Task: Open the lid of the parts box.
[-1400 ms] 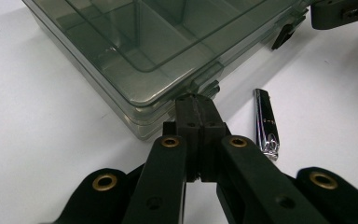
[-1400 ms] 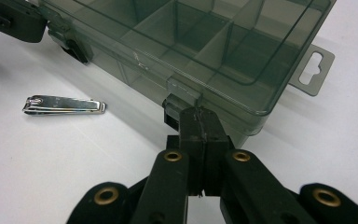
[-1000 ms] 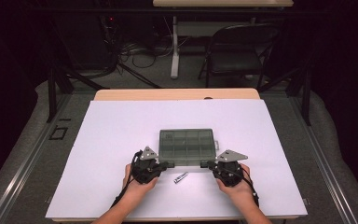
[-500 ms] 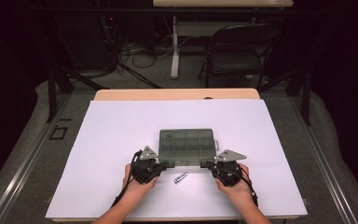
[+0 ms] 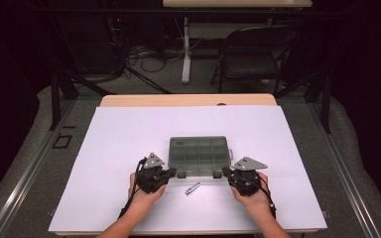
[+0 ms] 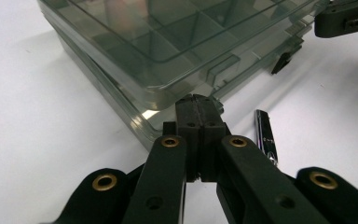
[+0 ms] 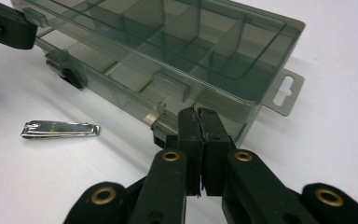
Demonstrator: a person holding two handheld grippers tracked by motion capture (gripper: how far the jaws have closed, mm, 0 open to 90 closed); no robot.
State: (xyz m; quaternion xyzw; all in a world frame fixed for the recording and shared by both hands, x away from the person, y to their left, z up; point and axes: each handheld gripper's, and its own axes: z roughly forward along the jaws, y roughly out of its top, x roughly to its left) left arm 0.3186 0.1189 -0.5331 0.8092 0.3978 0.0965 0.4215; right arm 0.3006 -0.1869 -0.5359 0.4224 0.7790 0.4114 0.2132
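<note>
Item: shallow smoke-grey translucent plastic organiser box (image 5: 199,155) with divided compartments, clear lid down, two dark front latches, hang tab at one end. Location: middle of the white table (image 5: 109,148), near edge between both tools. Handling, judged: light, rigid, thin-walled, glossy and likely slippery; best held at the front latches or the lid lip. Adjacent: small silver metal nail clipper (image 5: 193,188), just in front, apart. Left gripper (image 6: 196,99): jaws closed together, empty, tips at the box's front corner. Right gripper (image 7: 197,112): likewise closed, empty, at its latch
</note>
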